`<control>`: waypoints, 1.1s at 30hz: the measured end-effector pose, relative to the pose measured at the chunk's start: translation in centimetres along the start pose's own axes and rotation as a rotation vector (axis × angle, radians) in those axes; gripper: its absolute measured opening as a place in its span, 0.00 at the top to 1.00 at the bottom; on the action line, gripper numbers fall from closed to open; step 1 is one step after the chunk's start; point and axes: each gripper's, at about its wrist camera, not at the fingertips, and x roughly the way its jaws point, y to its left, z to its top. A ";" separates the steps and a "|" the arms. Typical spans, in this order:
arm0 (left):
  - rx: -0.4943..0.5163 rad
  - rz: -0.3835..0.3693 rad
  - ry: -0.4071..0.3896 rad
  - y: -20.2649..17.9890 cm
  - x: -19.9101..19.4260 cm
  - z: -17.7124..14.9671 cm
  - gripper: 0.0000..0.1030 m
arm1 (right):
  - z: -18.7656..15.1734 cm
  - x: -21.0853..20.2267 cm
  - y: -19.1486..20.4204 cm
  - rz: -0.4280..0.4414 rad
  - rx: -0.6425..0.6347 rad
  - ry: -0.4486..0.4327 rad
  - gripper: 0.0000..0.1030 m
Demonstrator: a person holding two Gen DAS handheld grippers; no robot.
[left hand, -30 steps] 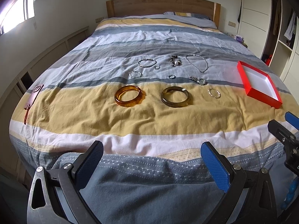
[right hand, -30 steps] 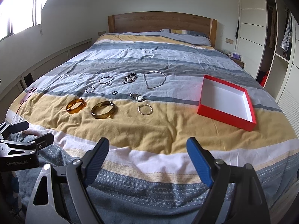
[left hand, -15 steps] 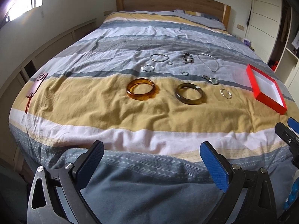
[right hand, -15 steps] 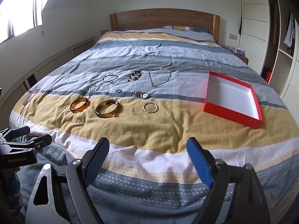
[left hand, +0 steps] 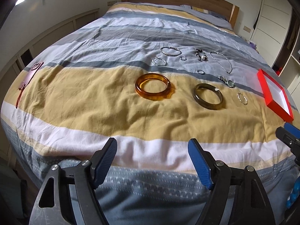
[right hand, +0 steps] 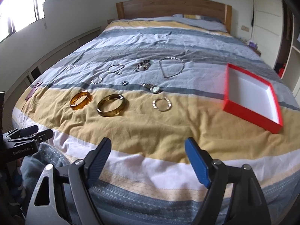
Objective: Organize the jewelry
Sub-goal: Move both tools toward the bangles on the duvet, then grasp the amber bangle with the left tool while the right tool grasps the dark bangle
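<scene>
Jewelry lies spread on a striped bedspread. An amber bangle (left hand: 153, 87) (right hand: 80, 100) and an olive bangle (left hand: 208, 96) (right hand: 112, 107) lie on the yellow stripe, with a thin silver bracelet (left hand: 242, 98) (right hand: 162, 104) to their right. Behind them lie a watch (right hand: 153, 88), rings, a bead bracelet (right hand: 143, 66) and a chain necklace (right hand: 171, 68). A red box (right hand: 251, 110) with a white inside sits open at the right. My left gripper (left hand: 151, 151) is open and empty over the bed's near edge. My right gripper (right hand: 147, 151) is open and empty too.
A dark red strap (left hand: 28, 78) lies at the bed's left edge. A wooden headboard (right hand: 172, 7) stands at the far end. Wall panels run along the left, wardrobe shelves along the right. The left gripper shows at the right wrist view's left edge (right hand: 28, 134).
Both grippers have moved forward toward the jewelry, which now looks larger and nearer. Both stay open. Nothing on the bed has moved.
</scene>
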 end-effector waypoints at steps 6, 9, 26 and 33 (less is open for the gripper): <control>0.005 -0.008 0.001 0.7 1.4 1.6 0.35 | 1.0 2.5 0.0 0.030 0.000 0.041 0.50; 0.020 -0.013 0.006 0.8 2.5 2.7 0.45 | 1.8 3.6 -0.6 0.037 0.006 0.048 0.60; 0.127 0.000 0.018 -0.6 8.5 7.8 0.57 | 6.0 10.1 -0.8 0.164 0.020 0.100 0.72; 0.185 -0.032 0.045 -1.3 10.1 8.2 0.59 | 7.0 12.8 2.0 0.208 0.008 0.143 0.72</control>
